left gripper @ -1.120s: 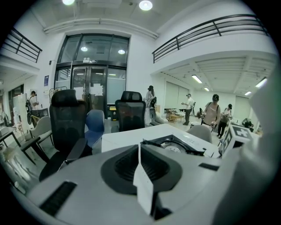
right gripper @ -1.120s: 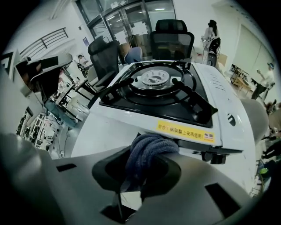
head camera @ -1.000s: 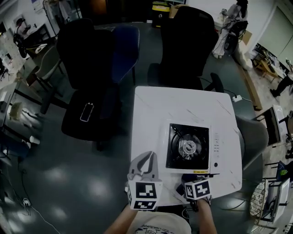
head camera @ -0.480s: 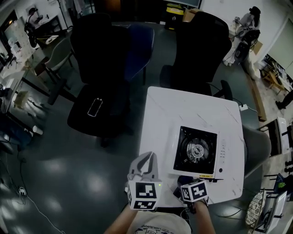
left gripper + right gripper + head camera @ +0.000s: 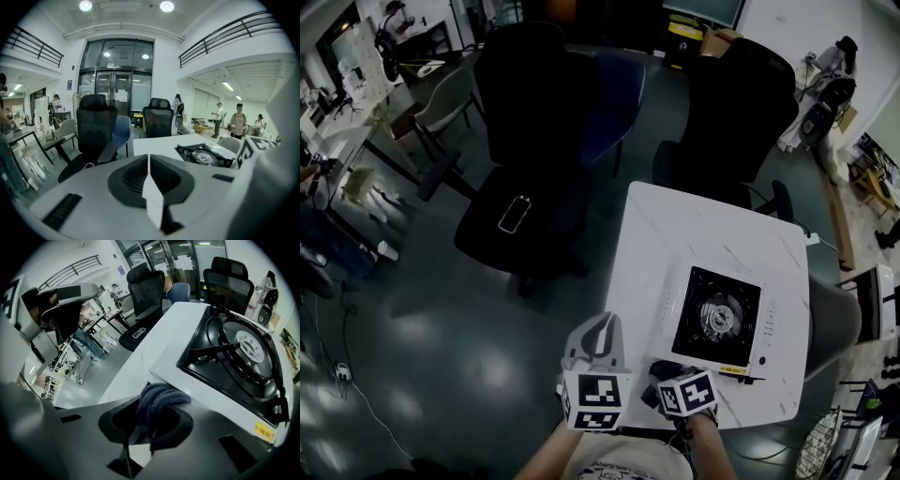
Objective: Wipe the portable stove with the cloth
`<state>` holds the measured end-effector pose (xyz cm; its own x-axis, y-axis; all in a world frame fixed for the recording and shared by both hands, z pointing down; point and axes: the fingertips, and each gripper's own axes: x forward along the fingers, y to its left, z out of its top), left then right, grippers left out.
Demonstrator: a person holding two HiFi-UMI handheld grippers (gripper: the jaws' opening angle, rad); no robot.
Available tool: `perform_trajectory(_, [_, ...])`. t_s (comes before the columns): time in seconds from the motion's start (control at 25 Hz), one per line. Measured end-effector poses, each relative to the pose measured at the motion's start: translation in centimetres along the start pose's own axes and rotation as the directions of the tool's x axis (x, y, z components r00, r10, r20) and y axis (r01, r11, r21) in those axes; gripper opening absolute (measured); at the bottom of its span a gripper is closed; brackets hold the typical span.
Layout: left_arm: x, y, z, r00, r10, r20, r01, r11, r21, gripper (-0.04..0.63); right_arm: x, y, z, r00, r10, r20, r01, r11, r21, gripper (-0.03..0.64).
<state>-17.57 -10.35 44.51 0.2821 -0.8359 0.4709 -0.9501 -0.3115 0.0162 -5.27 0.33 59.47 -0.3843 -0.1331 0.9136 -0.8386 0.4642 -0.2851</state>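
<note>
The portable stove (image 5: 717,323) is white with a black burner well and sits on the right half of a white table (image 5: 694,234). In the right gripper view the stove (image 5: 239,352) lies just ahead and to the right. My right gripper (image 5: 152,416) is shut on a bunched dark blue cloth (image 5: 157,401), held over the table's near edge beside the stove's near-left corner. From above, the right gripper (image 5: 675,392) shows mostly as its marker cube. My left gripper (image 5: 597,336) hangs off the table's left side, shut and holding nothing; its jaws meet (image 5: 149,161).
Two black office chairs (image 5: 530,112) (image 5: 741,89) and a blue one (image 5: 614,98) stand beyond and left of the table. A phone (image 5: 514,214) lies on the left chair's seat. Dark floor lies to the left. People (image 5: 239,122) stand far off.
The head view has swung left, so table and stove sit further right in frame. The right gripper with the cloth has shifted left along the table's near edge. The left gripper holds its place.
</note>
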Motion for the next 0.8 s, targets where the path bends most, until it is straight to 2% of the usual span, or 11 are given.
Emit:
perform_trajectory(0.28, [-1.3, 2.3, -0.1, 0.998, 0.054, 0.009, -0.054, 0.998, -0.020, 0.023, 0.8, 2.9, 1.9, 0.998, 0.057, 0.005, -0.057, 0.997, -0.050, 0.075])
perform_trajectory(0.44, [-2.1, 3.3, -0.2, 0.997, 0.077, 0.015, -0.077, 0.997, -0.028, 0.022, 0.7, 5.0, 3.6, 0.993, 0.109, 0.039, -0.105, 0.991, -0.081, 0.075])
perform_trajectory(0.6, [-2.8, 4.1, -0.1, 0.995, 0.101, 0.024, -0.100, 0.994, -0.034, 0.023, -0.9, 7.1, 7.1, 0.979, 0.135, 0.152, -0.110, 0.980, -0.163, 0.075])
perform_trajectory(0.8, [-3.5, 4.7, 0.2, 0.992, 0.119, 0.035, -0.117, 0.992, -0.041, 0.022, -4.4, 8.7, 11.8, 0.938, 0.132, 0.319, -0.072, 0.979, -0.192, 0.075])
